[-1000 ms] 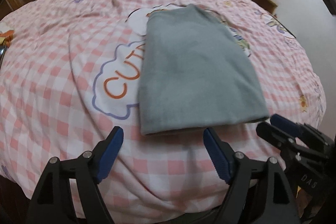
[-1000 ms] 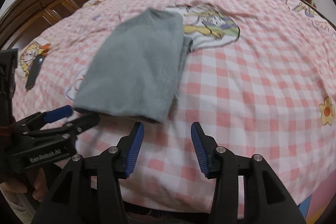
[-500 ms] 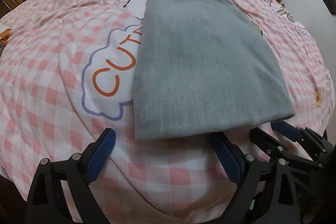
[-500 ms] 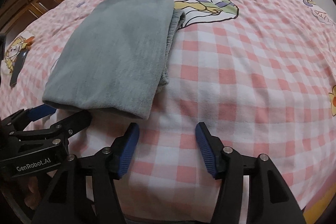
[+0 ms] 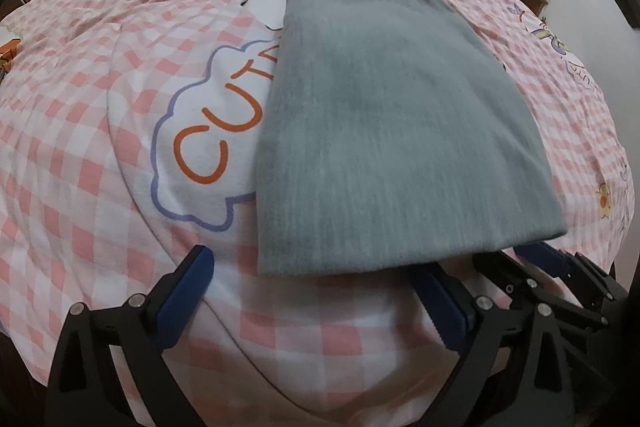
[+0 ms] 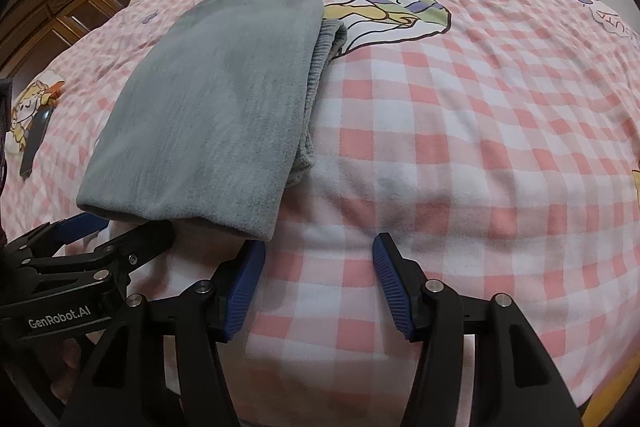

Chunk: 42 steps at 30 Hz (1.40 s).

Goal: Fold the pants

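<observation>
Pink checked bedspread (image 5: 100,131) carries the gray pants (image 5: 384,131), long axis running away from me. My left gripper (image 5: 320,291) and right gripper (image 6: 318,279), both wide, sit at the pants' near edge, left nearer center.

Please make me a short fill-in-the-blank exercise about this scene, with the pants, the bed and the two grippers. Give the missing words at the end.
1. The folded pants are ____ in colour.
2. They lie on a bed cover checked in white and ____.
3. The jaws of the left gripper and of the right gripper are both ____, holding nothing.
4. The orange letters printed on the cover show on the ____ side of the pants in the left wrist view.

Missing words: grey; pink; open; left
</observation>
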Each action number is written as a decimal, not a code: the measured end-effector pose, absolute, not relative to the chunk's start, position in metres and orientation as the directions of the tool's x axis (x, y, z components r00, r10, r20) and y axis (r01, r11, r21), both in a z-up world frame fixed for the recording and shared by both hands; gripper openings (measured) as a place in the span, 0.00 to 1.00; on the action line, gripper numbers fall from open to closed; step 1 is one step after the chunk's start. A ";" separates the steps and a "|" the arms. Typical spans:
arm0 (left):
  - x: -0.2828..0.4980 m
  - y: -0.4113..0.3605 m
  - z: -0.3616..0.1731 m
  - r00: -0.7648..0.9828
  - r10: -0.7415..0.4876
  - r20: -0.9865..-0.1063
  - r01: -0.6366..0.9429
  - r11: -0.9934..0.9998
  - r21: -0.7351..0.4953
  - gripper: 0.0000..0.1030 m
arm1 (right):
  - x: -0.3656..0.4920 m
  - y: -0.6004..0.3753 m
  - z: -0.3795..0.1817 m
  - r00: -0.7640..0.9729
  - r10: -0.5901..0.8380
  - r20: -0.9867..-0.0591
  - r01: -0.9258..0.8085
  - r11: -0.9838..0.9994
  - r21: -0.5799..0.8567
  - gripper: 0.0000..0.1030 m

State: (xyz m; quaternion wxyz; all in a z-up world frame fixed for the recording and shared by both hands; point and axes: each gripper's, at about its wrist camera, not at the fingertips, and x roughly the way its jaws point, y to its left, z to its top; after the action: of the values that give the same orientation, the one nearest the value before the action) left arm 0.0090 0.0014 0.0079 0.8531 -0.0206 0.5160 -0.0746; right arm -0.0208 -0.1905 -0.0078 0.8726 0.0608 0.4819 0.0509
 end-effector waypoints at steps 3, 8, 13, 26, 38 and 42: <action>0.010 0.002 0.008 0.455 -0.151 -0.878 0.105 0.988 -0.115 0.97 | -0.021 -0.191 -0.008 0.532 0.153 -0.833 -0.026 0.986 0.165 0.56; 0.009 0.004 0.008 0.463 -0.159 -0.872 0.088 0.987 -0.134 0.99 | -0.022 -0.192 -0.007 0.533 0.157 -0.832 -0.021 0.985 0.173 0.56; 0.010 0.005 0.008 0.457 -0.171 -0.873 0.100 0.985 -0.141 0.99 | -0.022 -0.191 -0.008 0.533 0.150 -0.833 -0.020 0.986 0.164 0.56; 0.012 0.003 0.007 0.442 -0.169 -0.881 0.115 0.985 -0.131 0.99 | -0.022 -0.191 -0.008 0.533 0.146 -0.834 -0.023 0.987 0.158 0.56; 0.014 0.000 0.006 0.435 -0.164 -0.885 0.128 0.985 -0.120 0.99 | -0.022 -0.191 -0.008 0.532 0.146 -0.834 -0.023 0.987 0.158 0.56; 0.015 -0.001 0.005 0.433 -0.165 -0.886 0.130 0.984 -0.120 0.99 | -0.022 -0.191 -0.008 0.532 0.146 -0.834 -0.023 0.987 0.158 0.56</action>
State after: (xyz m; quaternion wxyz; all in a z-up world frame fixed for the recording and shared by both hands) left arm 0.0152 -0.0007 0.0052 0.8462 -0.0167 0.5254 -0.0871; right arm -0.0215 -0.1909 -0.0081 0.8730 0.0639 0.4811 0.0484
